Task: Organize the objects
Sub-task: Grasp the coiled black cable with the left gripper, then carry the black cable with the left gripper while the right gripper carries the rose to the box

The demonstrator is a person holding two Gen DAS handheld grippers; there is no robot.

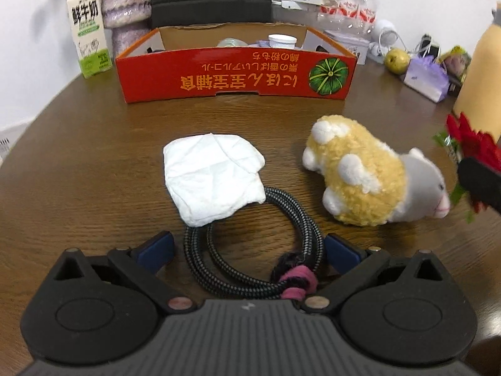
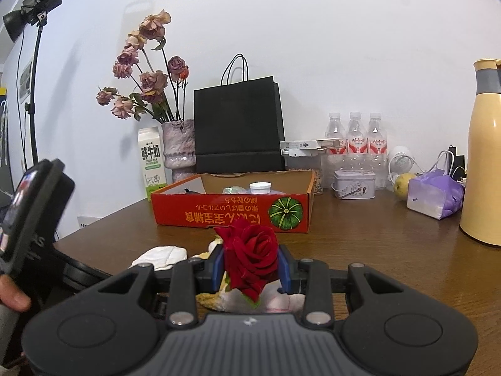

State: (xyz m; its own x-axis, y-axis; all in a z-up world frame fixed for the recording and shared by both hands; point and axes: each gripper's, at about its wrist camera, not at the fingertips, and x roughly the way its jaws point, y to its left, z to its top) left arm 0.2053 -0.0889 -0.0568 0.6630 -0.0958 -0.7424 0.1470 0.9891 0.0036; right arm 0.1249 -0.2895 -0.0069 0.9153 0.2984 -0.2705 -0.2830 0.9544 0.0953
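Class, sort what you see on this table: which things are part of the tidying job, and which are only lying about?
Part of the job:
red box
rose, held in the right gripper
tissue
cable, between the open left gripper fingers
soft toy

Lying about:
milk carton
black bag
water bottles
flask

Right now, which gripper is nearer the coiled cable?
Left. The left gripper is open right over the cable, a finger either side. The right gripper is off beyond the plush toy, shut on the rose.
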